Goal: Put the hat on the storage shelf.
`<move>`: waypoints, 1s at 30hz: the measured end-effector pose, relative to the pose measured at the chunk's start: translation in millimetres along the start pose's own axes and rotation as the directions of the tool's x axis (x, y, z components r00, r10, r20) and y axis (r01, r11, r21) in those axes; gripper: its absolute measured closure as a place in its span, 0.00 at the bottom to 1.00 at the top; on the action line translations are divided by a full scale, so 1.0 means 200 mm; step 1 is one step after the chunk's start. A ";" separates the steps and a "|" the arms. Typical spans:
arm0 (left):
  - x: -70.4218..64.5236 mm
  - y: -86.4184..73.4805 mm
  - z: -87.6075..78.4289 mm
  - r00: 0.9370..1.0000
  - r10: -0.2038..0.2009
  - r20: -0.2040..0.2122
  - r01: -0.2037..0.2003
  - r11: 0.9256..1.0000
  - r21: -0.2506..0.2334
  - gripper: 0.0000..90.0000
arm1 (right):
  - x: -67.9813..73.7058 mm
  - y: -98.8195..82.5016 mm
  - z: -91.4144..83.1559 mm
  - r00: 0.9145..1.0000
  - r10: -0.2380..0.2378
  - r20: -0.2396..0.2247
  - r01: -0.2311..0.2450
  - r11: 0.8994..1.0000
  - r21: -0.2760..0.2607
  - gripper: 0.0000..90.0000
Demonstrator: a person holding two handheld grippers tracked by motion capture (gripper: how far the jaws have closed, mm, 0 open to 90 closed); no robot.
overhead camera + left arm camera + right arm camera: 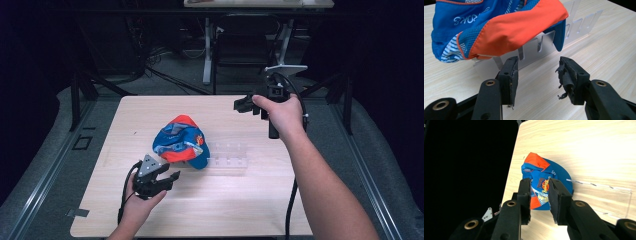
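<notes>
A blue and orange cap point(180, 140) lies crumpled at the middle left of the wooden table point(225, 210), draped over the left end of a clear plastic slotted rack point(227, 156). My left gripper point(170, 177) is low, just in front of the cap, open and empty. In the left gripper view its jaws point(537, 67) stand apart before the cap's orange panel point(509, 30) and the rack point(579, 22). My right gripper point(240, 105) hangs above the far right of the table. In the right gripper view its jaws point(539, 182) keep a gap with nothing held; the cap point(546, 180) lies far below.
The table's left edge drops to dark floor point(461, 170). Behind the far edge stand a chair point(240, 50) and white desk legs point(207, 50). Cables trail from both grippers toward the near edge. Bare wood lies right of the rack and along the front.
</notes>
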State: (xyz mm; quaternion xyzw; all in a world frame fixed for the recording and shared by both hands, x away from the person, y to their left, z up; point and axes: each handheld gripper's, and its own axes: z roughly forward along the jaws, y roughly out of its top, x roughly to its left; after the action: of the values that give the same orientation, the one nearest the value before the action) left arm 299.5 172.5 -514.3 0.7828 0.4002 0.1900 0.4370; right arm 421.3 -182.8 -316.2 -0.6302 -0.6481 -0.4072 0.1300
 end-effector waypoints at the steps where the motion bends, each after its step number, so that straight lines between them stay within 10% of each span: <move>1: 0.00 0.00 0.00 1.000 0.000 -0.001 0.000 1.000 0.004 0.56 | 0.00 0.00 -0.01 1.000 0.003 0.005 -0.003 1.000 0.005 0.79; 30: 0.14 -0.19 -0.12 0.996 -0.079 -0.038 0.080 0.997 0.014 0.51 | -0.21 -0.16 -0.08 0.994 -0.042 0.105 0.040 0.999 0.024 0.65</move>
State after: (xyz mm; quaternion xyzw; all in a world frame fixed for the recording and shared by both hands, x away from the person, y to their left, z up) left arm 284.3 219.2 -534.6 0.7660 0.4404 0.1840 0.4307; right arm 393.0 -220.6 -346.2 -0.6361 -0.6713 -0.3687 0.0940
